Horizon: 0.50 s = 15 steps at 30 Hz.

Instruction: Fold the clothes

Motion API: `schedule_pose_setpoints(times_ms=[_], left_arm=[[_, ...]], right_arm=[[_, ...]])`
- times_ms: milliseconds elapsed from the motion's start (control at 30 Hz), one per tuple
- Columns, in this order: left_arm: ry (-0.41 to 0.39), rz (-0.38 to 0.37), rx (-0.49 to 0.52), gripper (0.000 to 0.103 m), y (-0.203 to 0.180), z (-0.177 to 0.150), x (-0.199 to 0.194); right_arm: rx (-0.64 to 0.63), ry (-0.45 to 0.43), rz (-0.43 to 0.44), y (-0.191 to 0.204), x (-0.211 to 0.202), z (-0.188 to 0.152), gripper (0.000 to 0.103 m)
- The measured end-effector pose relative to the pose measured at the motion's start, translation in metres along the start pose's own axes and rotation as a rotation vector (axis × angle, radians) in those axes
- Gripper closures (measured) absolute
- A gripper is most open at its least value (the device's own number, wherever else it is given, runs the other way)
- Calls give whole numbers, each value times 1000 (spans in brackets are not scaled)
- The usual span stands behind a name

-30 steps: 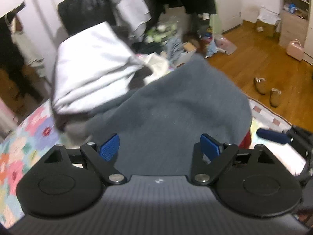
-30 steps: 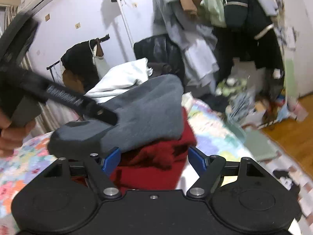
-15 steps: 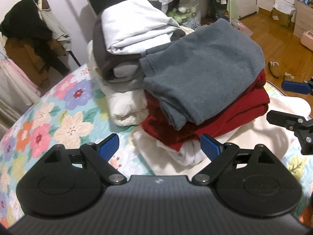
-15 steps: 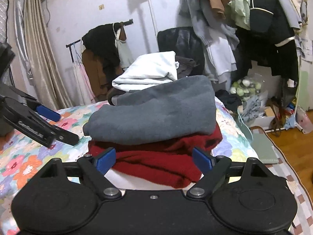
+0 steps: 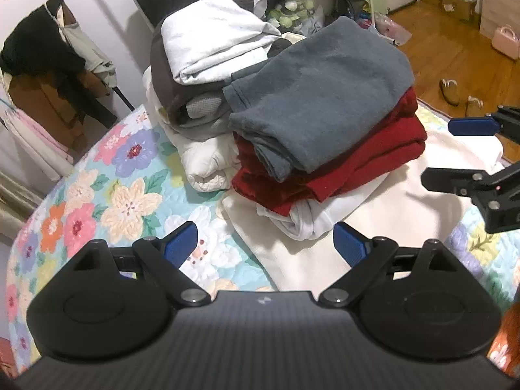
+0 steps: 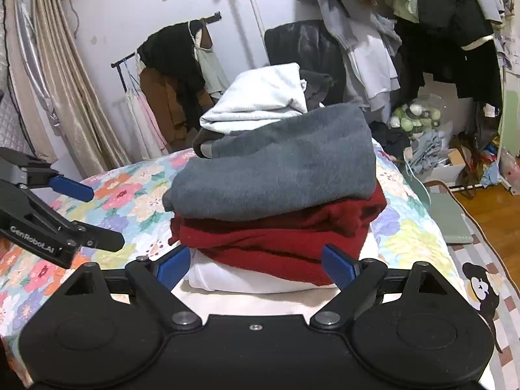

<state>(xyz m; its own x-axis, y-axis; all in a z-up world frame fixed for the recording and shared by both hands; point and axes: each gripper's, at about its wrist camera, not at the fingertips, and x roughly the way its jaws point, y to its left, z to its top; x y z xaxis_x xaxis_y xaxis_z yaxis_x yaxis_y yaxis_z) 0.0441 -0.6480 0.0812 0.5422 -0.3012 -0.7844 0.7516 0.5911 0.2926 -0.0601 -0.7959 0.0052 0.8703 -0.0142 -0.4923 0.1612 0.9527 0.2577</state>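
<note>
A folded grey garment (image 5: 321, 97) (image 6: 279, 165) lies on top of a folded red garment (image 5: 344, 169) (image 6: 276, 234), which rests on folded white and cream clothes (image 5: 357, 214) (image 6: 247, 279) on the bed. My left gripper (image 5: 265, 243) is open and empty, held back above the bed in front of the stack; it also shows in the right wrist view (image 6: 87, 214). My right gripper (image 6: 255, 265) is open and empty, just in front of the stack; it also shows in the left wrist view (image 5: 455, 149).
A second pile of white and grey clothes (image 5: 208, 42) (image 6: 260, 97) stands behind the stack. The floral bedspread (image 5: 107, 195) (image 6: 130, 195) covers the bed. A clothes rack (image 6: 175, 61), hanging clothes (image 6: 373, 32), floor clutter (image 6: 438, 149) and slippers (image 5: 455, 94) surround the bed.
Both grippers have pulled back from the stack. The grey garment, close under the left gripper a second ago, now lies free on the red one.
</note>
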Motion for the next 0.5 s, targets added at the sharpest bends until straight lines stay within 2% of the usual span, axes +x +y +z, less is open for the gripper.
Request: schedule_pose_setpoints(times_ms=[167, 367, 500], left_arm=[[18, 4, -11, 5, -3, 5, -3], [50, -49, -33, 2, -18, 8, 5], [41, -73, -20, 2, -32, 14, 4]], right_arm=[[6, -12, -3, -3, -11, 1, 12], [25, -21, -1, -8, -20, 2, 12], [16, -39, -26, -8, -26, 3, 12]])
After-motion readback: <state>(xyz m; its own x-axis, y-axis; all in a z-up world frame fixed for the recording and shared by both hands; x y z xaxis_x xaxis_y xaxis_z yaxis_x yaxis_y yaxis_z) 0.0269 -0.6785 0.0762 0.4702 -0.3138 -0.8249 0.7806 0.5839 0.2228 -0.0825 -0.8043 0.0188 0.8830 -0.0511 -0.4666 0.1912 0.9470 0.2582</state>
